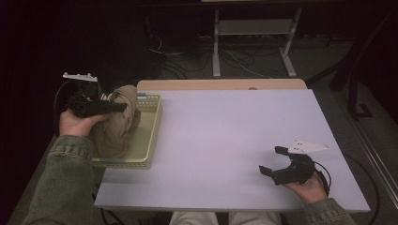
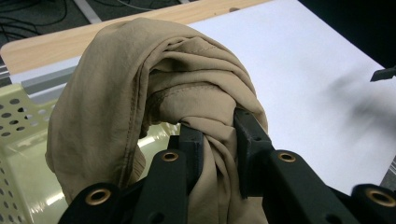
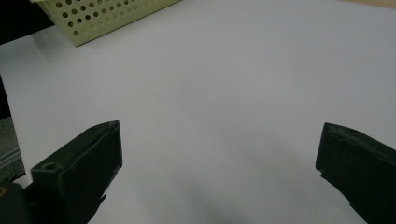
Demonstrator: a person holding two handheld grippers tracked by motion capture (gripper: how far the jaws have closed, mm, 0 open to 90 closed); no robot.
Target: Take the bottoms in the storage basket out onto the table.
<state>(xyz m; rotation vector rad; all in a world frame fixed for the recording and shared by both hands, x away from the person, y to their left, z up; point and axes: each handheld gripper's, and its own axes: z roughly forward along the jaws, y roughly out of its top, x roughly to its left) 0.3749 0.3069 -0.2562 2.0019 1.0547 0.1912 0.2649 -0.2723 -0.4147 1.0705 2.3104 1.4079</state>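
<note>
Step in hand: lifting tan cloth [image 1: 117, 123] out of basket [image 1: 151, 136]; left tongs [image 2: 218, 135] clamped on bunched fold. Right tongs [image 1: 276, 160] wide, empty, over worktop [image 1: 225, 140]. Next move likely required carrying cloth clear of basket rim

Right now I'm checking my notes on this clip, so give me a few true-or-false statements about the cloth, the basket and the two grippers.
1. The left gripper is clamped on a bunch of the tan cloth. True.
2. The cloth lies spread flat in the middle of the white table. False: it hangs bunched over the pale yellow basket at the table's left edge.
3. The right gripper has its jaws wide apart with nothing between them. True.
4. The right gripper grips the basket's rim. False: it rests near the table's front right corner, far from the basket.
5. The basket's walls are perforated. True.
</note>
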